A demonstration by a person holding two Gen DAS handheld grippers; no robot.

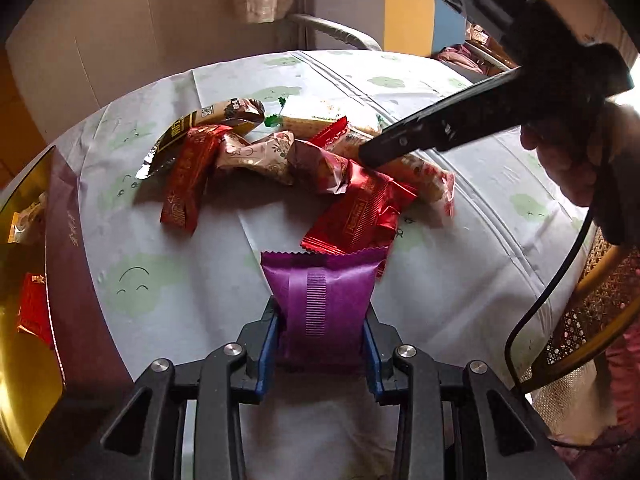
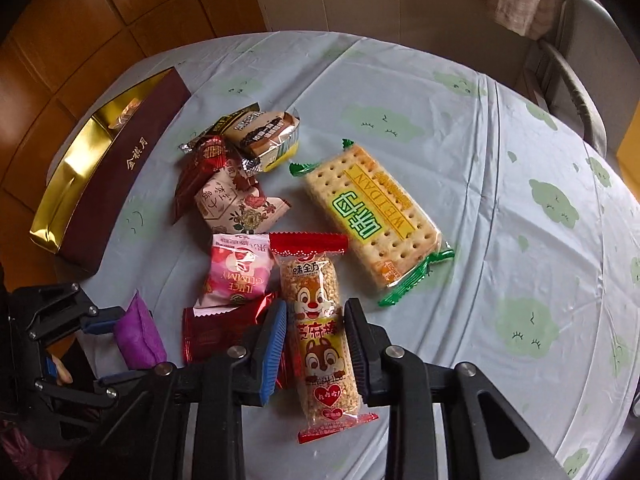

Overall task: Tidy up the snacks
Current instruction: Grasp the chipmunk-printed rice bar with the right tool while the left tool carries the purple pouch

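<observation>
My left gripper (image 1: 320, 320) is shut on a purple snack packet (image 1: 320, 292) and holds it just above the table; it also shows in the right wrist view (image 2: 140, 332). My right gripper (image 2: 316, 344) straddles a squirrel-print rice bar (image 2: 318, 332); its jaws stand close on both sides, and contact is unclear. The bar lies on the table. A snack pile lies ahead: a red packet (image 1: 356, 216), a pink gummy packet (image 2: 236, 272), a cracker pack (image 2: 372, 216), a floral packet (image 2: 236, 204). A maroon box with gold lining (image 2: 108, 176) sits at the left.
The round table has a pale cloth with green clouds (image 2: 500, 200). A chair (image 2: 576, 92) stands beyond its far right edge. A wicker chair (image 1: 592, 308) and a black cable (image 1: 552, 296) are at the right in the left wrist view.
</observation>
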